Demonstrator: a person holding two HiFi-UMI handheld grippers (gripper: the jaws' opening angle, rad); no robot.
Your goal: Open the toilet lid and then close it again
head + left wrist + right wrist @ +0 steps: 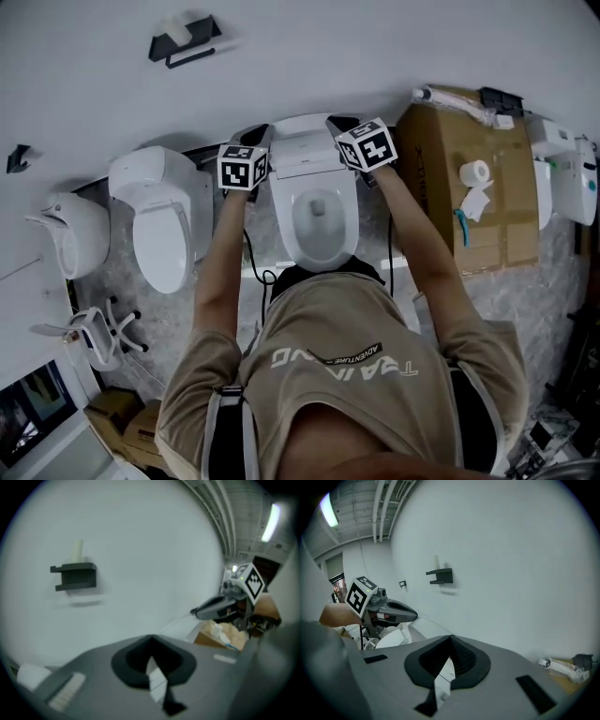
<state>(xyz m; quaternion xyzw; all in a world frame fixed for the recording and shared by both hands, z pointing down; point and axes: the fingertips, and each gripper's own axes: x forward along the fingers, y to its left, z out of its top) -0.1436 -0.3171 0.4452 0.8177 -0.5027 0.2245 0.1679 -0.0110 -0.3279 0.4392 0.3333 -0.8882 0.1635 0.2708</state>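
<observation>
At the far left, a white fixture [70, 232] and a second toilet [164, 225] stand along the wall [328, 47], well apart from your work. A black bracket [183, 39] hangs higher on that wall. The floor [122, 272] is grey and speckled, and a white chair [94, 333] is near you at the left.

Only a narrow gap is free between the second toilet and the middle one, and your left arm passes over it. Your left gripper [255, 139] is at the left edge of the toilet lid [302, 148]. Its jaws are drawn narrow, with a thin white strip of the lid's edge between them.

The lid is in the middle, far from you. It stands up from the seat [319, 220] and is close to the wall, so there is little room behind it. It is white and smooth. The seat is down and the bowl is uncovered.

Your right gripper [342, 127] is at the lid's upper right corner, its jaws also narrow on a thin white strip of the edge. Just beside it at the right stands a cardboard box [441, 150] with a paper roll [476, 172] on top, which leaves small room for your right arm.
</observation>
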